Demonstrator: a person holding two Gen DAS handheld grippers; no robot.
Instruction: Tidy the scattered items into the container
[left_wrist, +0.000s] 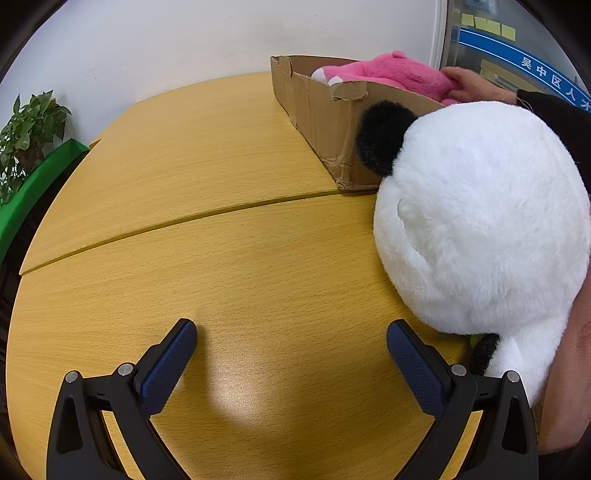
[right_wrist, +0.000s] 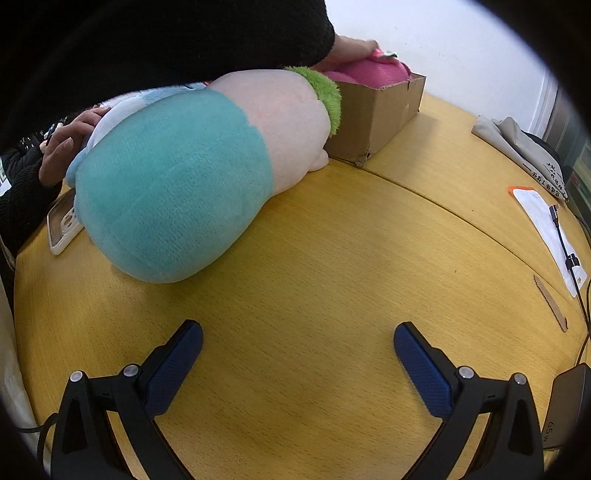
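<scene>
A torn cardboard box (left_wrist: 321, 110) stands at the far right of the wooden table, with a pink plush toy (left_wrist: 391, 74) inside it. A person's hand (left_wrist: 465, 83) presses on the pink toy. A white panda plush (left_wrist: 480, 221) with a black ear lies on the table in front of the box, just right of my left gripper (left_wrist: 291, 341), which is open and empty. In the right wrist view, a teal and pale pink plush (right_wrist: 192, 177) with a green tuft lies against the box (right_wrist: 373, 118). My right gripper (right_wrist: 298, 343) is open over bare table, below that plush.
A potted plant (left_wrist: 29, 129) and a green ledge sit at the far left. A phone in a white case (right_wrist: 62, 225) lies beside the teal plush, next to a person's hand (right_wrist: 66, 144). Papers (right_wrist: 550, 225), a cable, a cardboard strip (right_wrist: 550, 302) and a grey bag (right_wrist: 517, 144) lie at the right.
</scene>
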